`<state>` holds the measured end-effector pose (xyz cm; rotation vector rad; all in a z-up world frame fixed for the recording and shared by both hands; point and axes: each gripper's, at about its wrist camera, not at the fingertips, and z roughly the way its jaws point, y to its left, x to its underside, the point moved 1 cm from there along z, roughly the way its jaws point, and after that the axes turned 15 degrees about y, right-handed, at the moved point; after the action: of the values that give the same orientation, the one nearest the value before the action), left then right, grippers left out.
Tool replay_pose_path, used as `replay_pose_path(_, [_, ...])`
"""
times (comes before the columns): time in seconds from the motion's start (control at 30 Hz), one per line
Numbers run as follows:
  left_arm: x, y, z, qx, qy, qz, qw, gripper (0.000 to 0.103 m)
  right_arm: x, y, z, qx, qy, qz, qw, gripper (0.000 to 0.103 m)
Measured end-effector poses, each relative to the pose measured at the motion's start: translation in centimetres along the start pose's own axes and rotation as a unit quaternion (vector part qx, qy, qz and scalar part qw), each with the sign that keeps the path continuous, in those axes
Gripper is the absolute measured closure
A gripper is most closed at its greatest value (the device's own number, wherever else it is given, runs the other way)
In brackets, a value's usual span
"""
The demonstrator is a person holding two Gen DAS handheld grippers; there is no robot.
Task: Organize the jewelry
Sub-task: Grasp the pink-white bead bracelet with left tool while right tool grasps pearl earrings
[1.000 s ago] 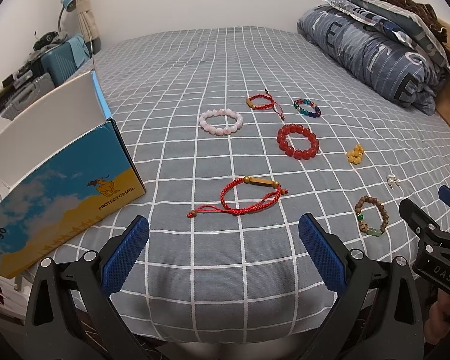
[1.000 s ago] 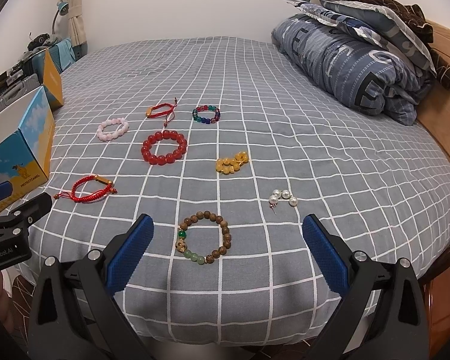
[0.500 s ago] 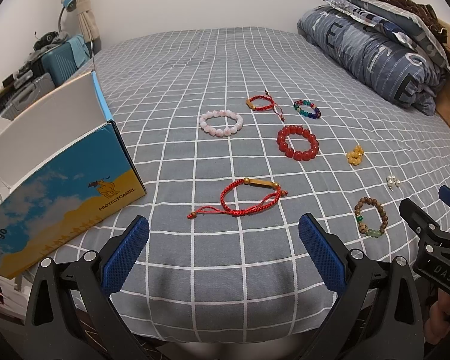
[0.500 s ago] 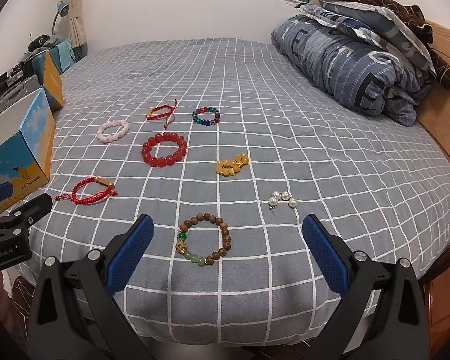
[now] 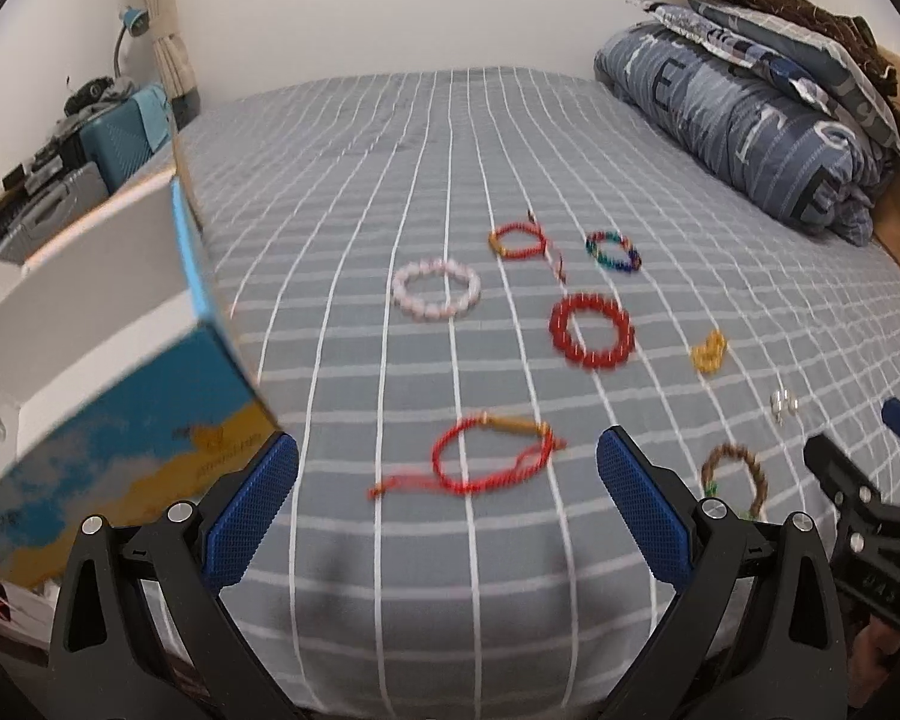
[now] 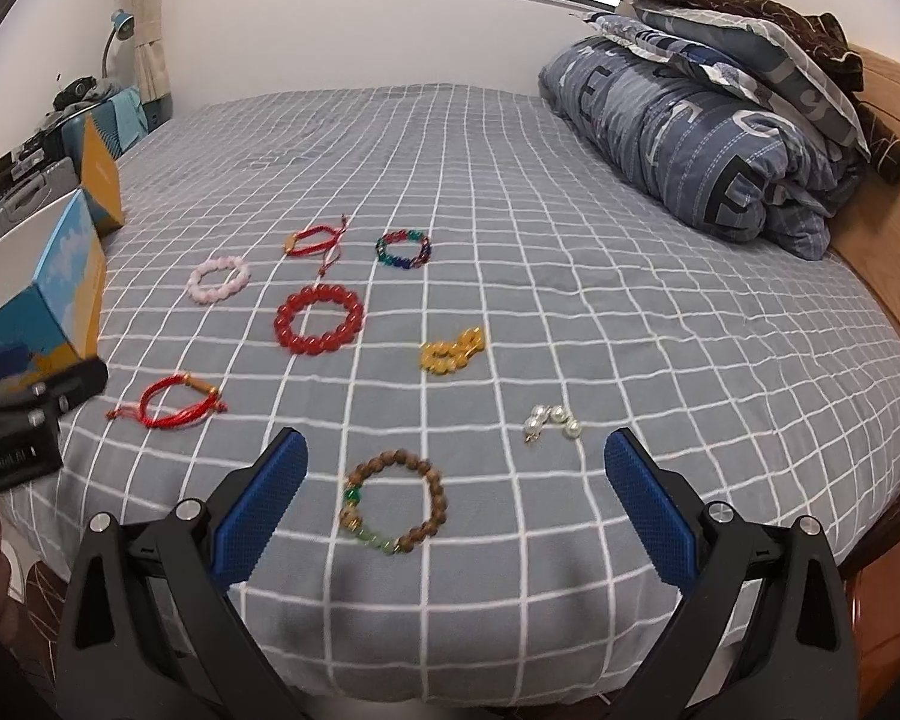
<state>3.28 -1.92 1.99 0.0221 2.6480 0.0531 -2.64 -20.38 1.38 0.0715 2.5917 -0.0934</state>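
Several bracelets lie on a grey checked bed. My left gripper point(image 5: 447, 510) is open just short of a red cord bracelet point(image 5: 489, 459). Beyond it lie a pink bead bracelet point(image 5: 435, 288), a big red bead bracelet point(image 5: 592, 331), a small red cord bracelet point(image 5: 517, 240) and a multicolour bracelet point(image 5: 613, 251). My right gripper point(image 6: 456, 510) is open, with a brown wooden bead bracelet point(image 6: 395, 501) between its fingers' line. Pearl pieces point(image 6: 552, 421) and a yellow bead piece point(image 6: 450, 351) lie beyond it. An open blue and yellow box point(image 5: 102, 360) stands at the left.
A rolled blue duvet with pillows point(image 6: 708, 138) lies at the back right by a wooden headboard point(image 6: 888, 222). Suitcases and clutter point(image 5: 78, 156) stand beyond the bed's left edge. The bed's front edge point(image 6: 450, 672) is just under both grippers.
Both grippers have moved forward toward the bed, the left one more and with blur. The red cord bracelet and the wooden bead bracelet now sit closer to the fingers. No jewelry has moved.
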Motion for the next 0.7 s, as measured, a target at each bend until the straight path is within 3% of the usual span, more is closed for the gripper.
replay_pose_path(0.27, [-5.8,0.0,2.9,0.006,0.006,-0.013,0.9999,0.005,-2.5,-2.0,2.5,0.013,0.016,0.012,1.000,0.008])
replay_pose_path(0.7, [-13.1,0.9,13.4,-0.003,0.072,-0.015,0.9973,0.006,-2.6,-5.5,10.6,0.019,0.085,0.045,0.995,0.009])
